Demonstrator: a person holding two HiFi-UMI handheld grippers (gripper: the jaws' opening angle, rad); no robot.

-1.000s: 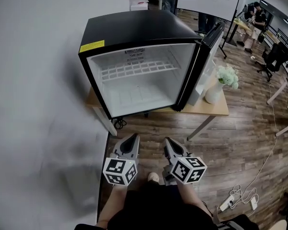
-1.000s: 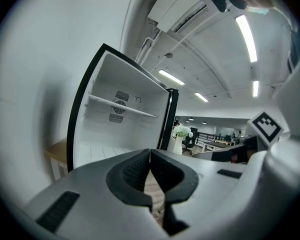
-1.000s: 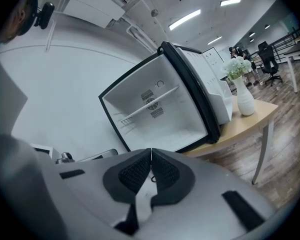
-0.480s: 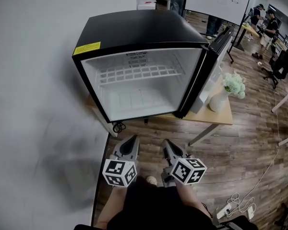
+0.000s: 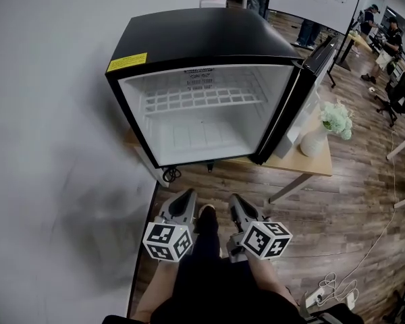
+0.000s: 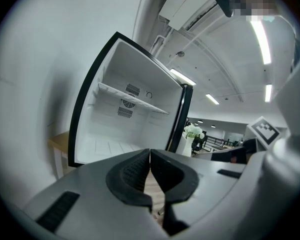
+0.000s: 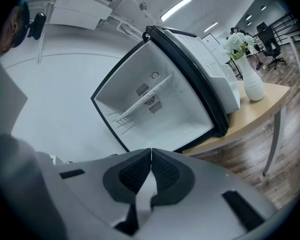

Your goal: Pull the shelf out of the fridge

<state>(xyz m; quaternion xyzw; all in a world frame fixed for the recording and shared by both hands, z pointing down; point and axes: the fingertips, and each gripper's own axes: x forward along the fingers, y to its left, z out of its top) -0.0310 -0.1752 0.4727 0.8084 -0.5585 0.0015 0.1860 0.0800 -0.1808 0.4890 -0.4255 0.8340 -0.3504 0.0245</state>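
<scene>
yellow, the label [image 5: 127, 62] sat at the front left corner of the black fridge [image 5: 209, 32] top, its print too small to read. the fridge stood open on a wooden table [image 5: 304, 163] beside a grey wall. the white wire shelf [image 5: 202, 100] lay wholly inside it, across the upper part of the cavity. well in front of it, the left gripper [image 5: 185, 197] had its jaws pressed together on nothing. just to its right, the right gripper [image 5: 237, 200] was likewise clenched and empty. each carried a cube of black-and-white square markers. only the gripper views showed the vent grille and round knob on the back wall by the shelf, and the ceiling strip lights. the head view alone showed a power strip [image 5: 320, 287] on the plank floor. the open door [image 5: 316, 54] hung at the right. a white vase of flowers [image 5: 316, 140] stood beside it on the table, with people further off.
</scene>
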